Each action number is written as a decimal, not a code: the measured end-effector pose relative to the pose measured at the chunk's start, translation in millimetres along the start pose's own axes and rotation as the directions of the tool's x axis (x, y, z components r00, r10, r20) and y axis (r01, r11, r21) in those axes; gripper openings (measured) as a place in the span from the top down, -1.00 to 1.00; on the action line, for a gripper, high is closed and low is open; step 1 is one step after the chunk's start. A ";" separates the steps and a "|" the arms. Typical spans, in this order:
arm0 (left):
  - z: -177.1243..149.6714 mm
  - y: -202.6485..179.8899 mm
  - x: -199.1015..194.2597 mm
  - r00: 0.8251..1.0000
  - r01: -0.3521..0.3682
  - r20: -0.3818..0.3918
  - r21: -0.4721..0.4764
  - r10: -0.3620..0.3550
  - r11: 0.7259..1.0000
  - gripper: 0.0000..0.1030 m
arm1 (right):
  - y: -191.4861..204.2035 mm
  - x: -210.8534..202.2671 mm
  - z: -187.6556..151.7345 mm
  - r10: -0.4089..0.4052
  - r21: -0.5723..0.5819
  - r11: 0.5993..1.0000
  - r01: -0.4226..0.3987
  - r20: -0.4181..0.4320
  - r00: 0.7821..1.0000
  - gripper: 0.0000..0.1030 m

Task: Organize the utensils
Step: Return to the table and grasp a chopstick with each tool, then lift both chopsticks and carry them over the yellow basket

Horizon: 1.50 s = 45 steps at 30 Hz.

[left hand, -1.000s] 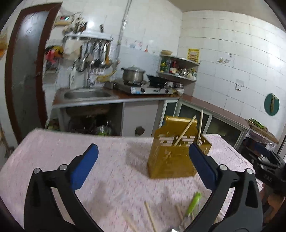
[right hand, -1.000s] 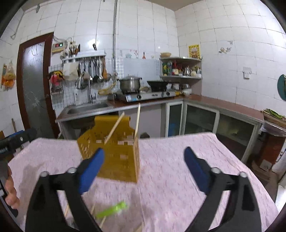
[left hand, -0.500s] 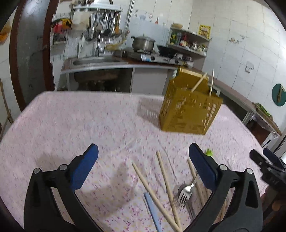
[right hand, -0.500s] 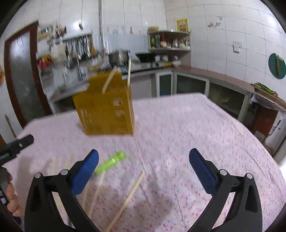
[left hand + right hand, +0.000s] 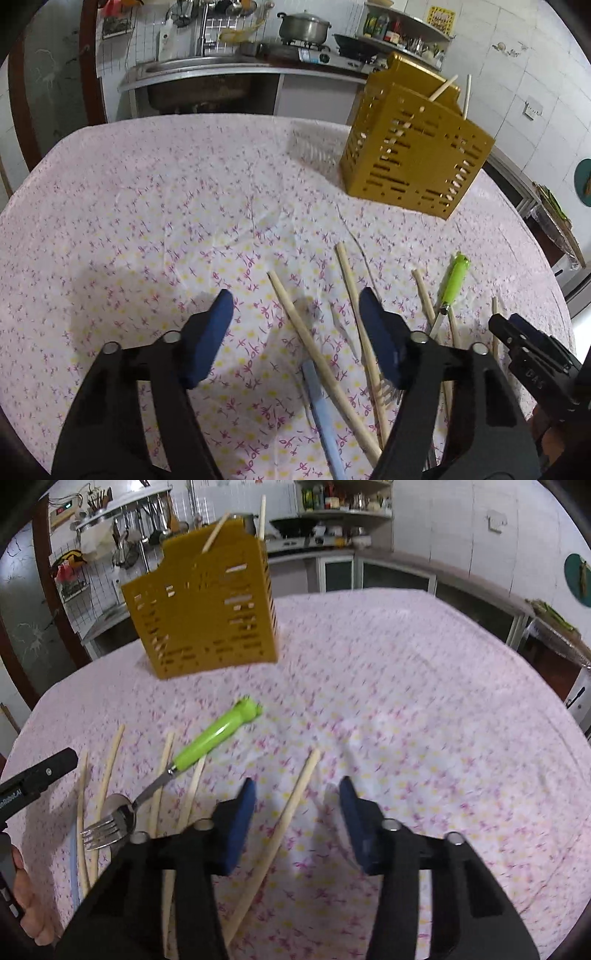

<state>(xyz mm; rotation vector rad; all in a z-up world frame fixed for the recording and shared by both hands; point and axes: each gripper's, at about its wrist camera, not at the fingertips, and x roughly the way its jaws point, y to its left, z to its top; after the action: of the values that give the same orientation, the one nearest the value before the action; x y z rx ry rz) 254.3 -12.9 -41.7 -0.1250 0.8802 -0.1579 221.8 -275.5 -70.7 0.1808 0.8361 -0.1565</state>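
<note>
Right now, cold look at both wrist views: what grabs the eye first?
The mustard-yellow slotted utensil caddy stands upright at the far side of the pink floral tablecloth, with two chopsticks poking out of its top. Nearer, a loose scatter of wooden chopsticks lies flat, with a bright green-handled spoon and a fork among them. Both tongs, left and right, hang open over the scatter, jaws just narrowed, pressing on nothing.

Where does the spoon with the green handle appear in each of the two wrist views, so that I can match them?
Left wrist view: the green-handled spoon lies at the right, among chopsticks, beyond the left gripper; its bowl is hidden.
Right wrist view: it lies left of centre, handle pointing up-right, bowl by the fork.
Shared landmark: the yellow utensil holder, standing on the table beyond the spoon in both views.
</note>
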 end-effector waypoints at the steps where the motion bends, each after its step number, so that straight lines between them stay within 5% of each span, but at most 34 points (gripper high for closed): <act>1: -0.5 -0.7 3.6 1.000 -0.010 -0.013 0.003 0.010 1.000 -0.26 | 1.2 2.0 -3.1 0.001 0.001 1.000 -0.001 -0.010 1.000 0.23; 4: -1.7 -1.5 12.1 0.999 0.006 -0.054 -0.001 -0.007 1.000 0.02 | 3.7 6.9 -3.0 -0.007 0.004 1.000 0.007 -0.022 1.000 0.31; 12: -0.3 -6.3 24.0 0.996 -0.032 -0.084 0.010 0.033 0.999 0.21 | 4.8 11.3 -0.1 -0.020 -0.002 1.000 0.020 -0.024 1.000 0.42; 23: 4.4 -1.0 29.2 0.996 -0.030 -0.084 0.015 0.031 0.999 0.79 | 4.3 12.6 2.7 0.005 -0.024 1.000 -0.006 -0.027 1.000 0.74; 37: 7.8 6.2 17.9 0.995 0.061 -0.077 -0.011 -0.061 0.998 0.82 | -9.2 5.2 6.6 0.091 0.027 0.996 -0.090 -0.040 0.995 0.88; 45: 3.4 -5.4 23.1 0.993 0.050 -0.114 0.054 -0.043 0.997 0.82 | -9.0 11.6 9.1 0.098 0.011 0.995 -0.098 -0.087 0.991 0.88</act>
<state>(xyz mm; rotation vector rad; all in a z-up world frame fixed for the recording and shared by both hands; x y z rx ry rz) 271.0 -22.5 -56.1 -0.0838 0.9847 -0.2352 234.2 -287.0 -74.3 0.2361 0.9117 -0.0596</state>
